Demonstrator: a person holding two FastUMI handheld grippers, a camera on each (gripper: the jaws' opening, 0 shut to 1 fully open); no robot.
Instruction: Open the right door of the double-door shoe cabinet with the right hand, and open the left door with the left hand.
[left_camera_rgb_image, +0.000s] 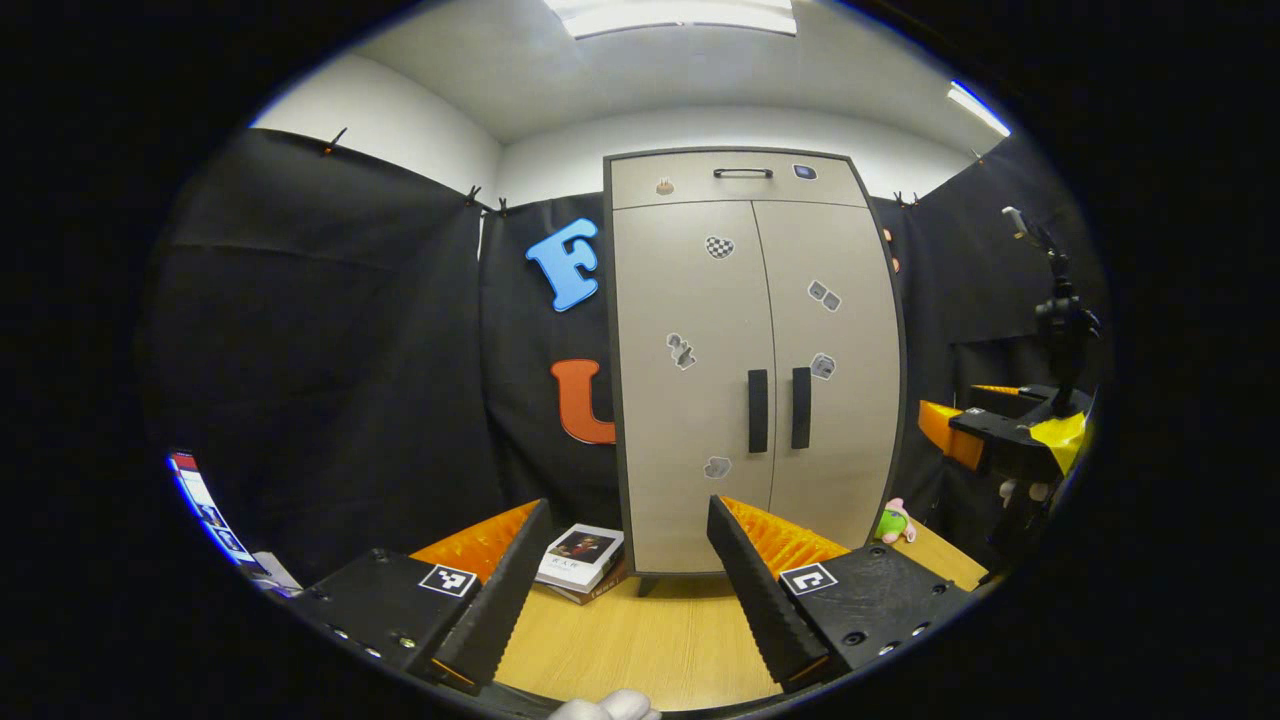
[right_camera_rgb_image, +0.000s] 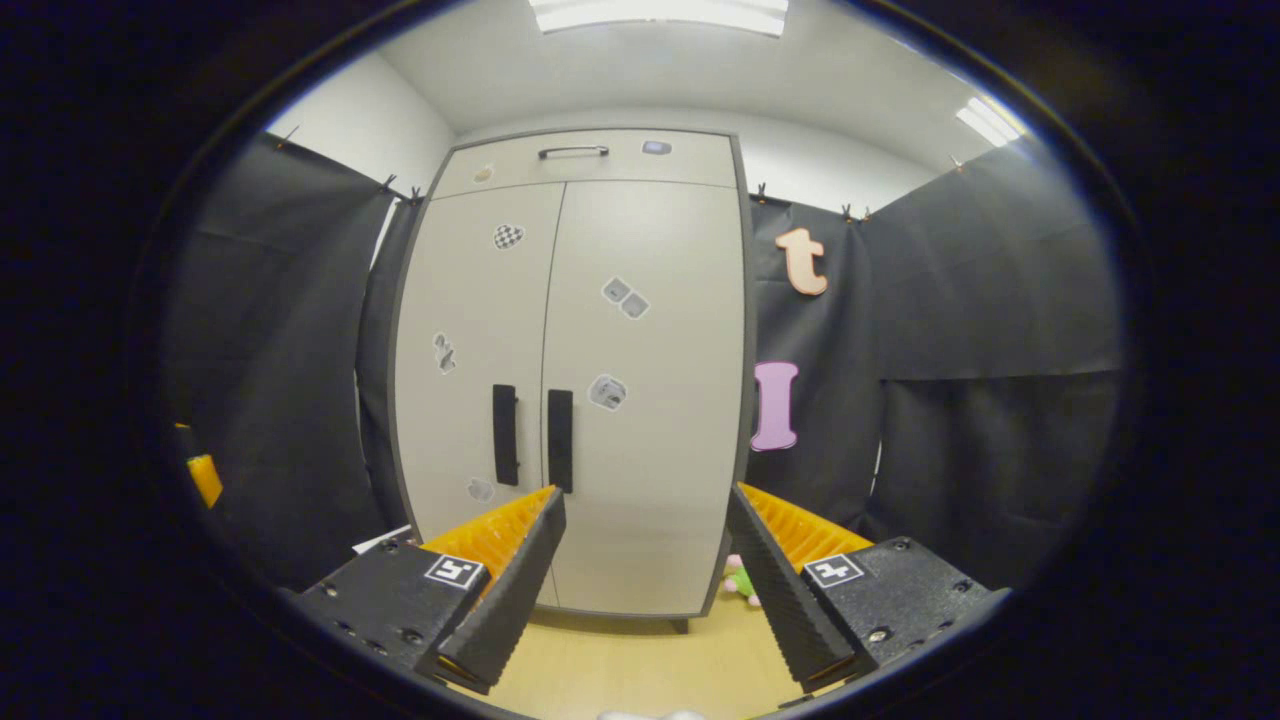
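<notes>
Jaws apart on both grippers; shoe cabinet (left_camera_rgb_image: 755, 370) base partly hidden.

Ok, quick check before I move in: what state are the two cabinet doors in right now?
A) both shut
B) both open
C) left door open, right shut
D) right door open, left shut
A: on the shoe cabinet the left door and right door sit flush at the centre seam, the two handles side by side, and both open grippers are short of them.
</notes>
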